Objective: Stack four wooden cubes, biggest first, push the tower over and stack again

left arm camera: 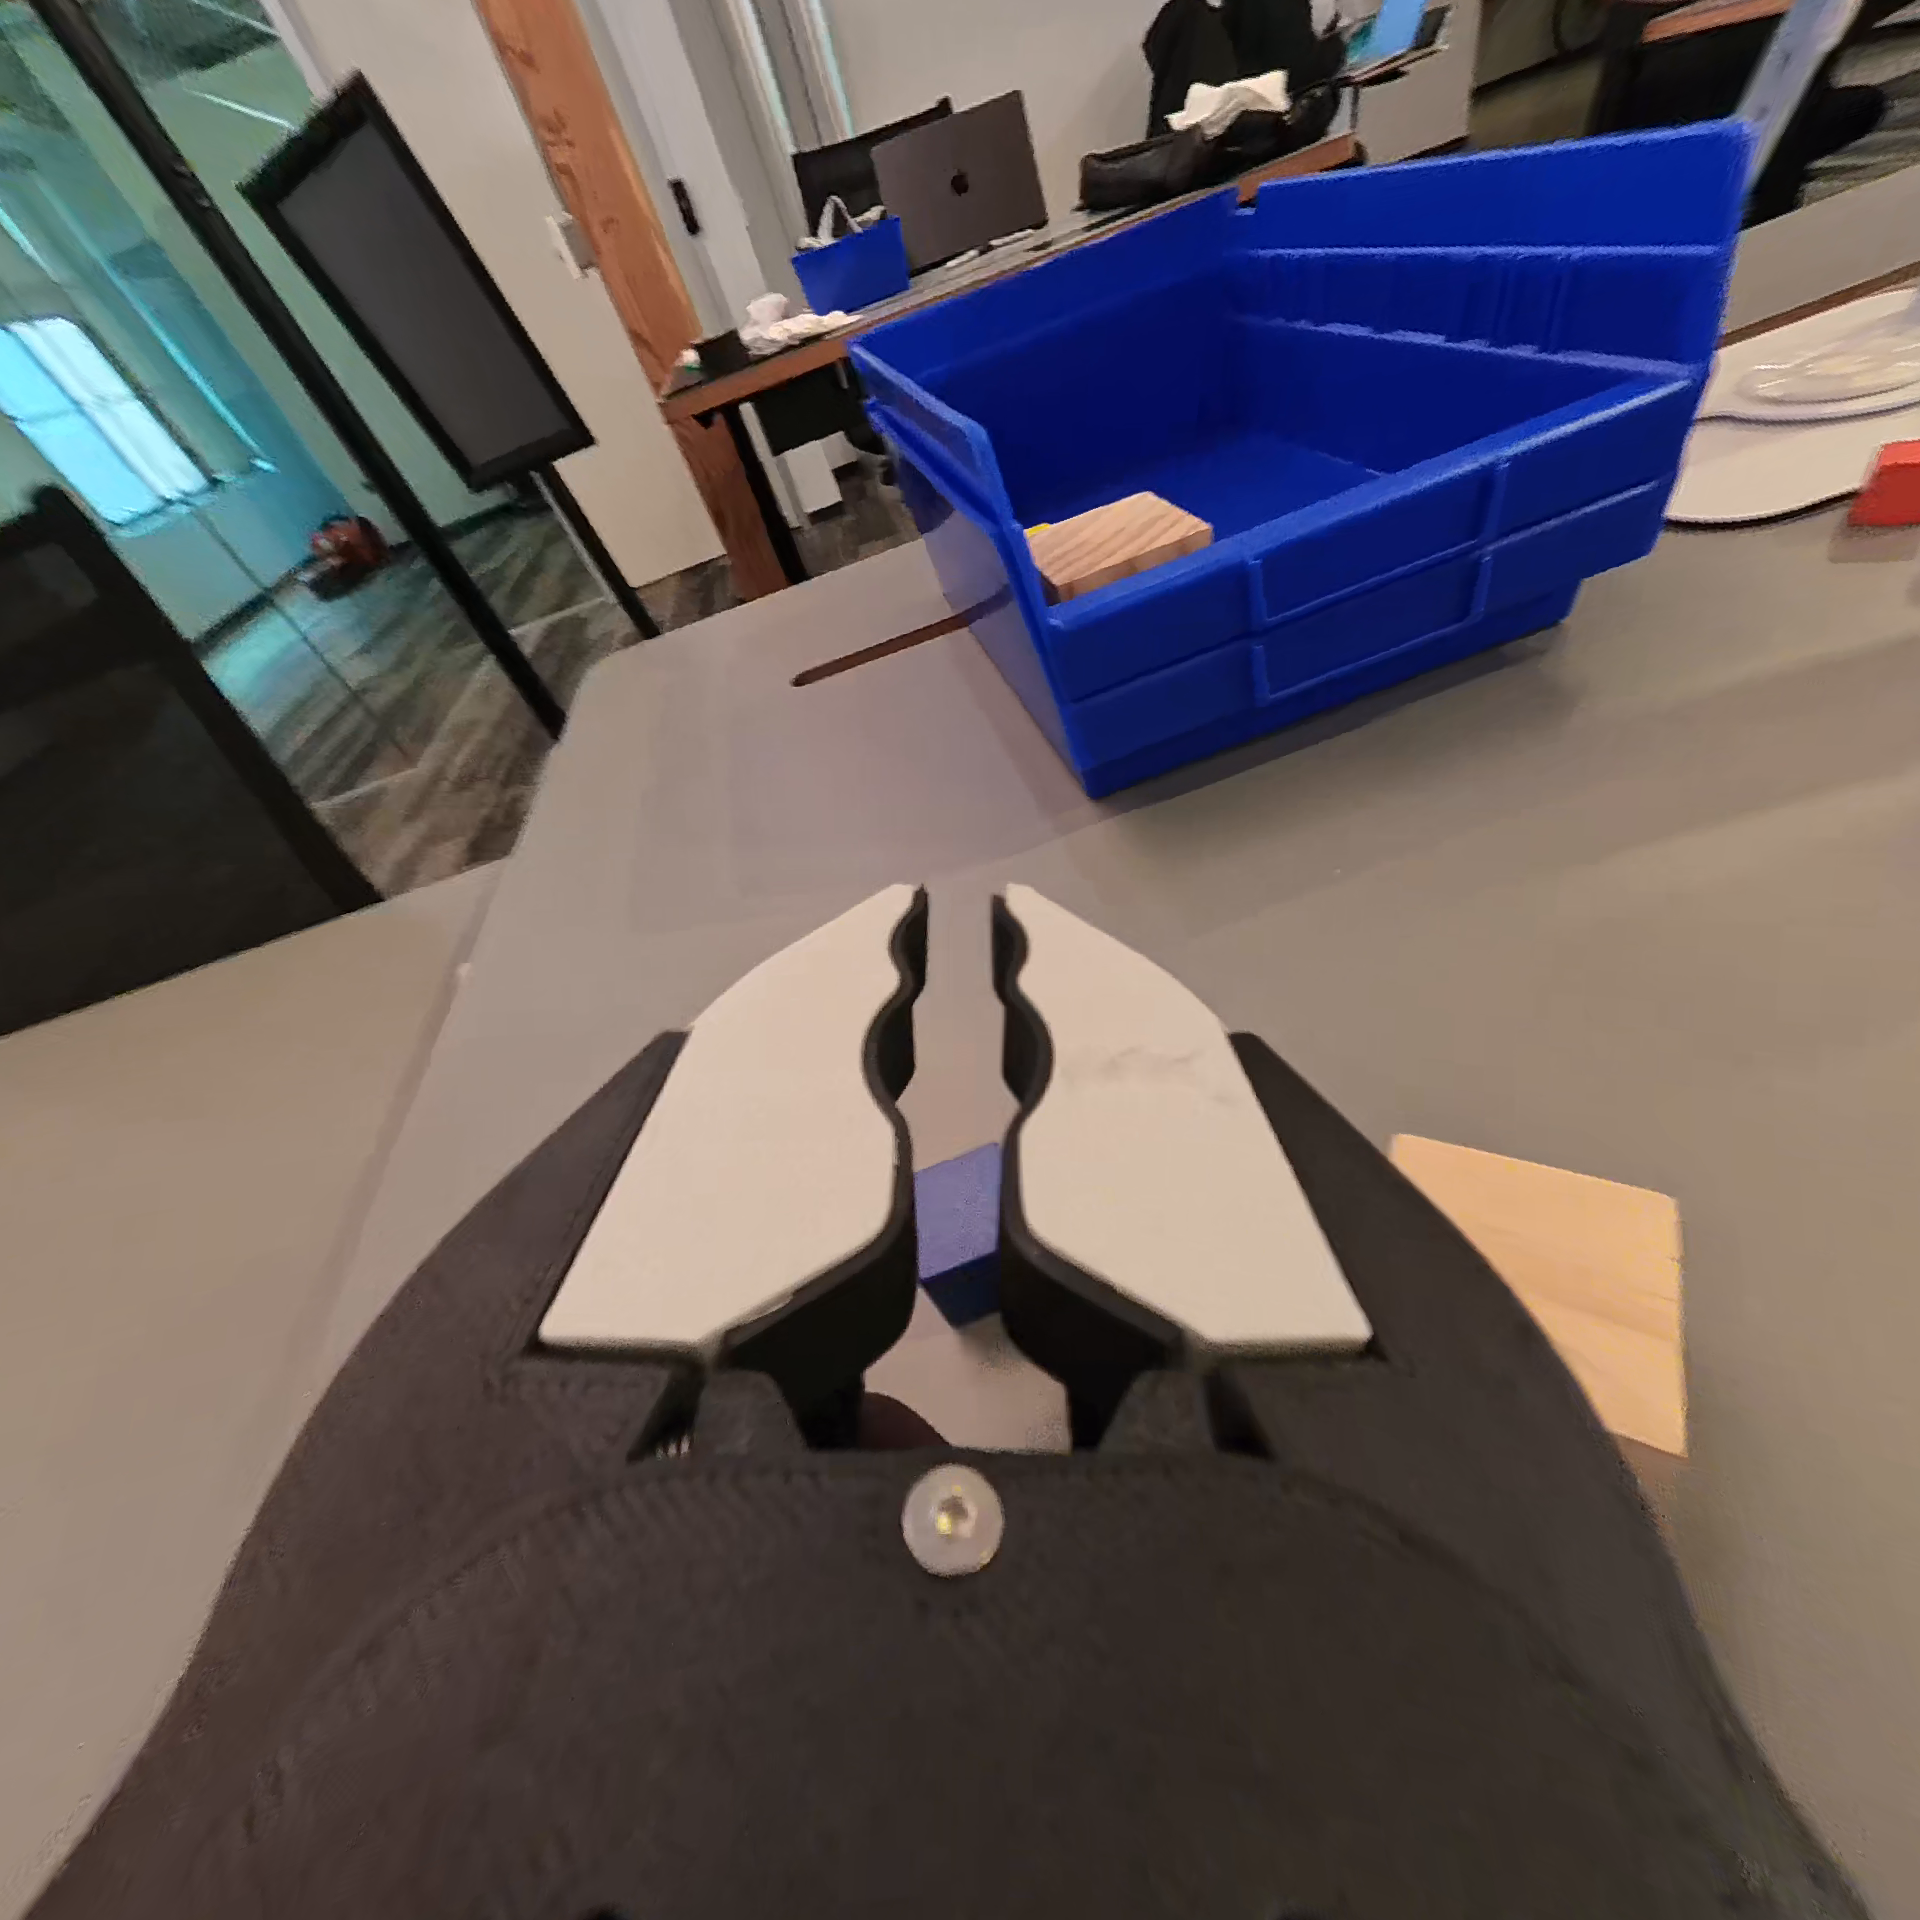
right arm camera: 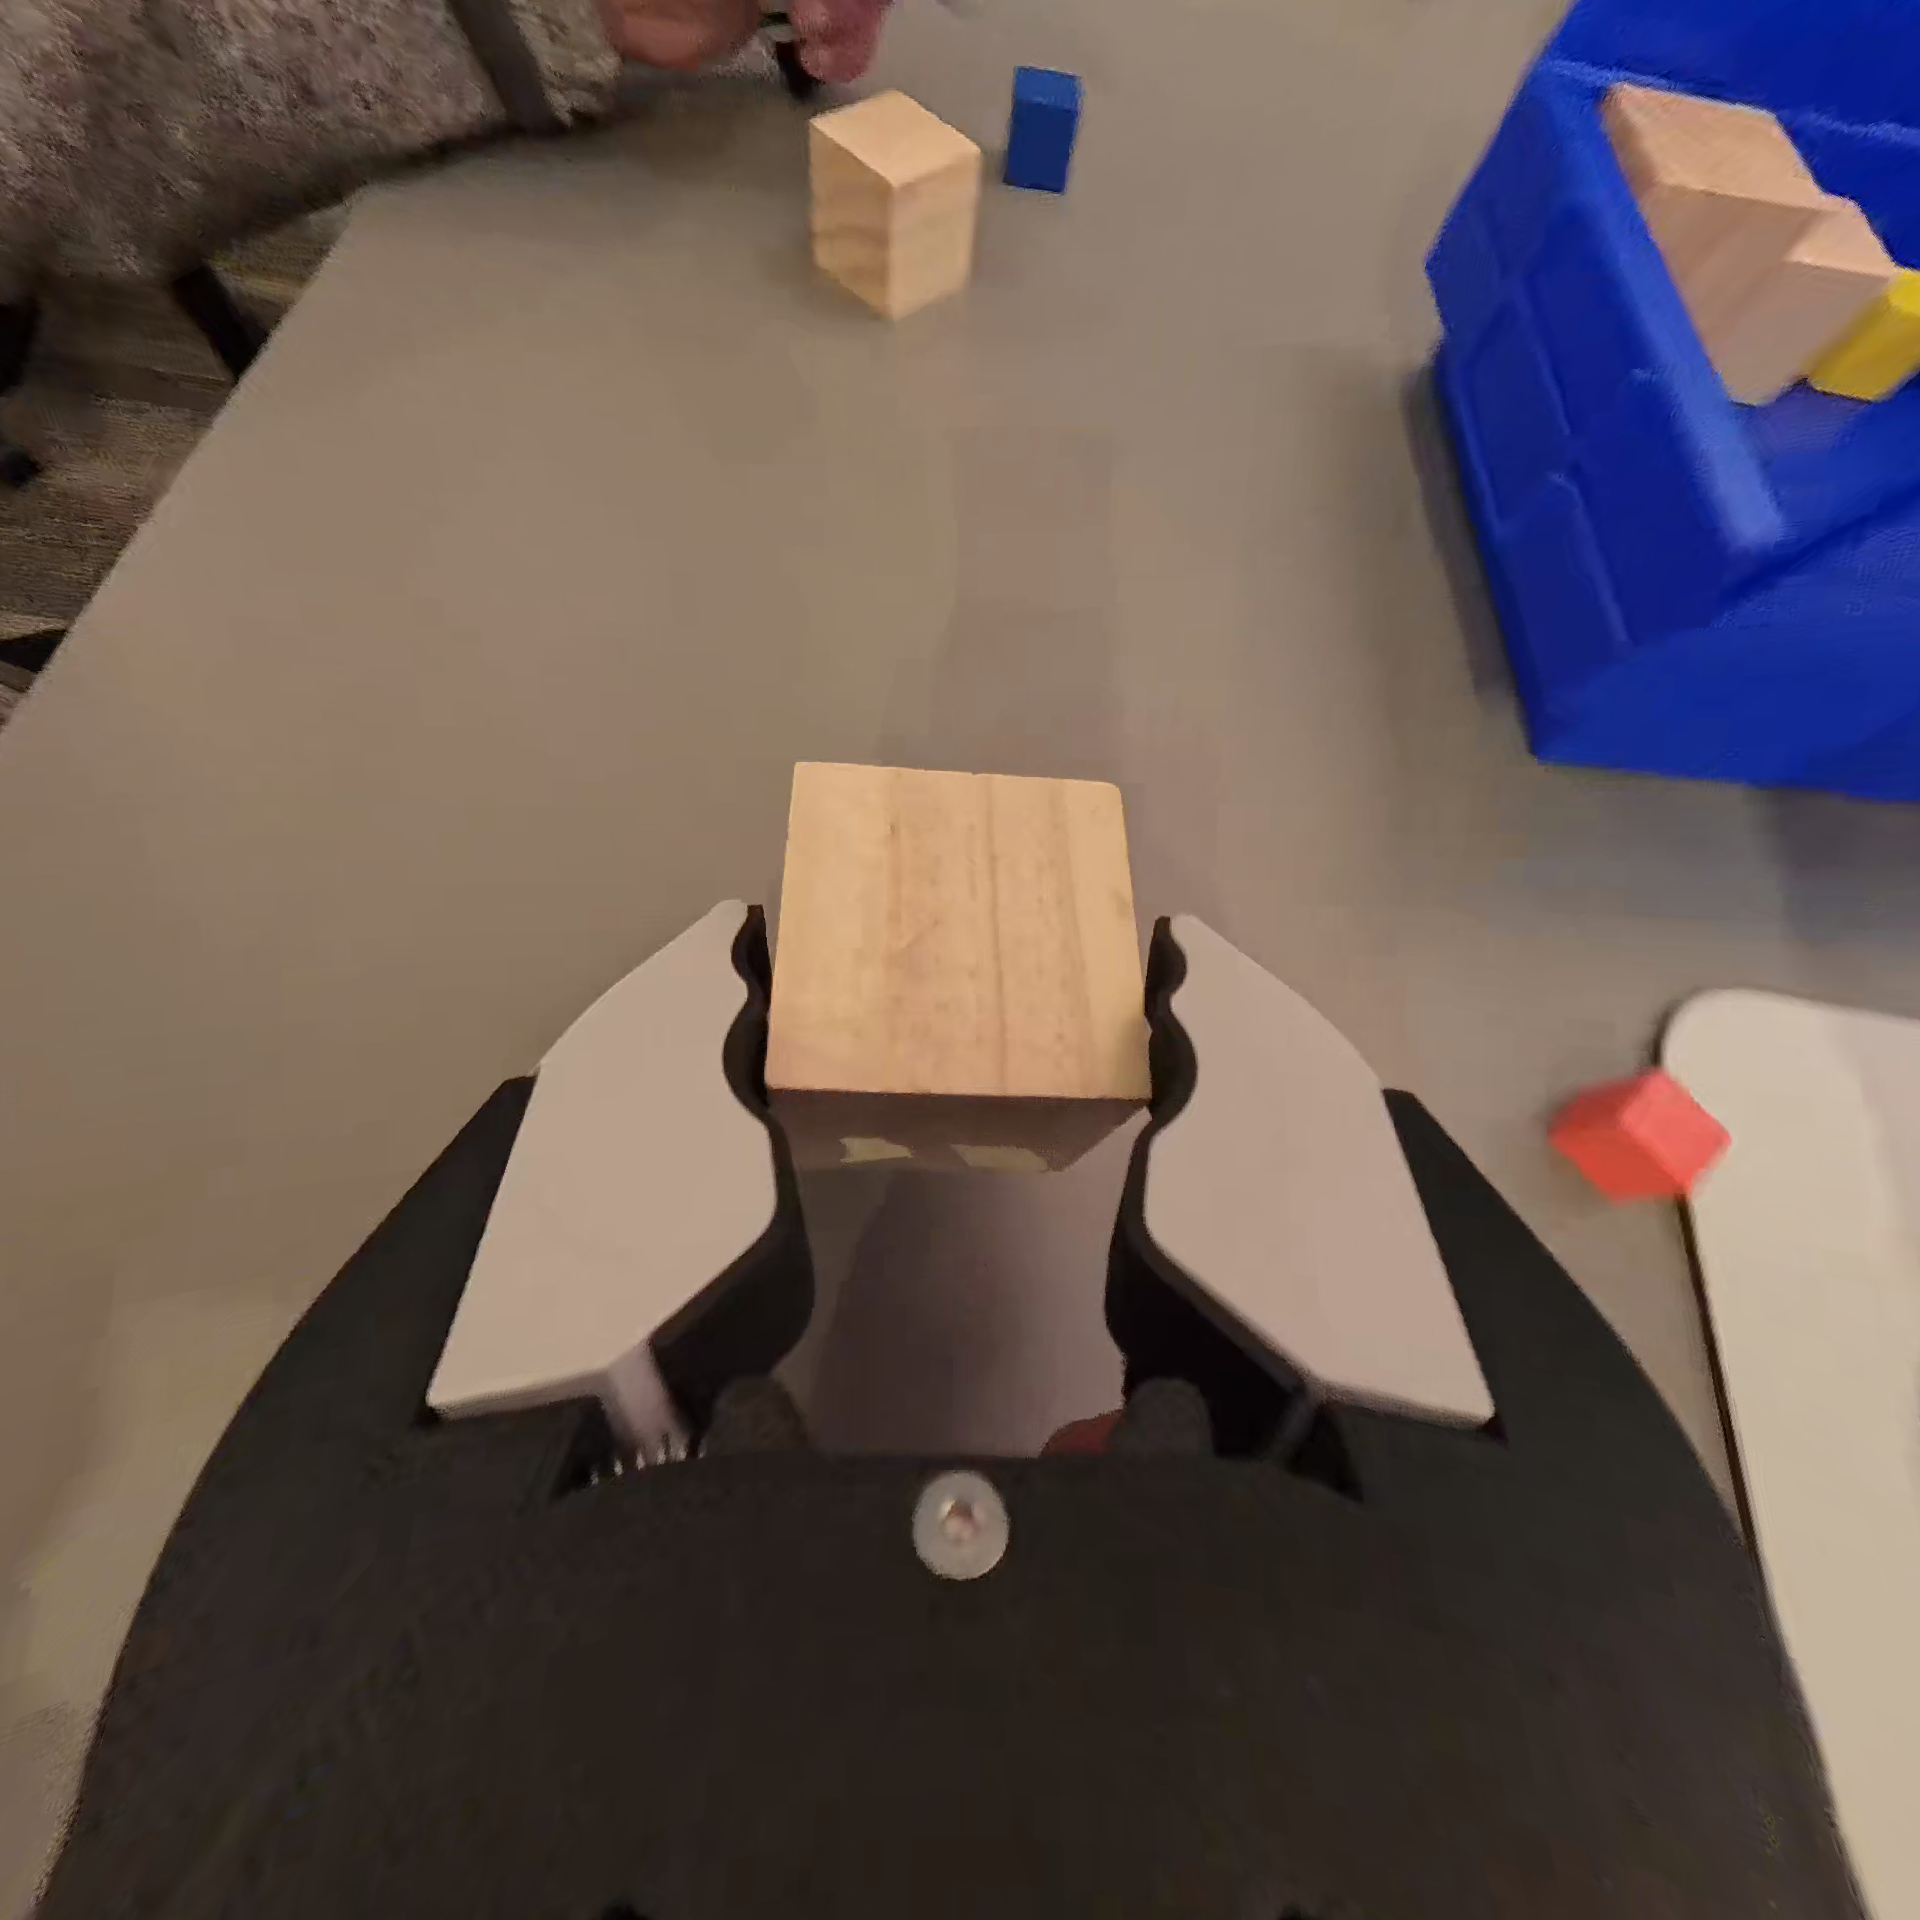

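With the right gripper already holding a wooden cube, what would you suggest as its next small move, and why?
Probably carry the held wooden cube forward toward the bare cube standing on the table beside the small blue cube. The right gripper is clamped on its sides. Which of the two is bigger I cannot tell, so which should be the base stays open.

We count two grippers, the left gripper (left arm camera: 958, 904) and the right gripper (right arm camera: 961, 925). Plain wooden cubes: four, with the held cube (right arm camera: 956, 935), a table cube (right arm camera: 894, 203) and two bin cubes (right arm camera: 1714, 208). One blue cube (right arm camera: 1042, 130), one red cube (right arm camera: 1640, 1135), one yellow block (right arm camera: 1875, 343), one blue bin (left arm camera: 1351, 520).
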`<state>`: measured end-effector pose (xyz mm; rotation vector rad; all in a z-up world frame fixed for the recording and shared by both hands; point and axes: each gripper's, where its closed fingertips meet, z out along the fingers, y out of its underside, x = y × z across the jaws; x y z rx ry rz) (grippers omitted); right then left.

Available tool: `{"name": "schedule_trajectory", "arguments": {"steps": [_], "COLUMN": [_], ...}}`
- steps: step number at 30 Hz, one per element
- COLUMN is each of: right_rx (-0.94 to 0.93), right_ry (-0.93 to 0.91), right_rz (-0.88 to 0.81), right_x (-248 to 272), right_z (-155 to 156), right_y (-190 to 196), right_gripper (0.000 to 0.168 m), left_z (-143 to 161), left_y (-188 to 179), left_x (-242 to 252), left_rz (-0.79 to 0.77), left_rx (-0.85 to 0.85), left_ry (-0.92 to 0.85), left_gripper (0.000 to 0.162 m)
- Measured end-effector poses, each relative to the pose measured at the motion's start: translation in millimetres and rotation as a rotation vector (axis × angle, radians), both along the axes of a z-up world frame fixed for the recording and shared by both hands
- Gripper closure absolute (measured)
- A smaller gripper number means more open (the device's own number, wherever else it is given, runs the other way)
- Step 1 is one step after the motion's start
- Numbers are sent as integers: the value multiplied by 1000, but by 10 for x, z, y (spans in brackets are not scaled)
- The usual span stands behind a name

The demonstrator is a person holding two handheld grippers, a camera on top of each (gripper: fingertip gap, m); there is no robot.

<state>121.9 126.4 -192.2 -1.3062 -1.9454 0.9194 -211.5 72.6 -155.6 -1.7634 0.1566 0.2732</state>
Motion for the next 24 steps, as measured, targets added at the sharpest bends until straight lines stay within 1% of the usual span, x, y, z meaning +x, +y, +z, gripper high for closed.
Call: {"name": "schedule_trajectory", "arguments": {"steps": [3, 5, 6, 7, 9, 11, 12, 13, 15, 16, 18, 21, 24], "right_rx": [-5, 8, 19, 22, 26, 24, 21, 17, 3, -2, -8, -13, -8], "right_ry": [-42, -84, -83, -85, -85, -71, -66, -62, -51, -40, -38, -28, -36], "right_rz": [-17, -12, -10, -10, -6, -6, -12, -13, -8, -9, -17, -32, -18], "right_x": [161, 196, 188, 184, 183, 188, 192, 205, 246, 265, 313, 388, 506], "right_z": [-145, -294, -317, -317, -316, -306, -296, -283, -255, -243, -237, -219, -233], "right_y": [62, 65, 63, 60, 59, 65, 78, 88, 101, 117, 169, 259, 328], "right_gripper": [97, 97, 97, 97, 97, 96, 86, 81, 87, 88, 91, 93, 96], "left_z": [36, 38, 19, -20, -112, -207, -267, -349, -493, -569, -750, -760, -653], "left_y": [-53, -118, -165, -225, -352, -427, -453, -482, -486, -480, -457, -409, -314], "left_x": [65, 145, 244, 370, 592, 699, 730, 762, 785, 804, 806, 896, 1114], "left_rz": [-66, -130, -194, -271, -391, -434, -449, -467, -472, -481, -476, -502, -556], "left_rx": [11, -24, -62, -115, -230, -321, -358, -407, -462, -490, -561, -569, -522], "left_ry": [-78, -98, -97, -90, -65, -41, -26, -27, -18, -22, 10, 18, 22], "left_gripper": [135, 124, 119, 120, 109, 93, 90, 89, 90, 95, 114, 115, 116]}}
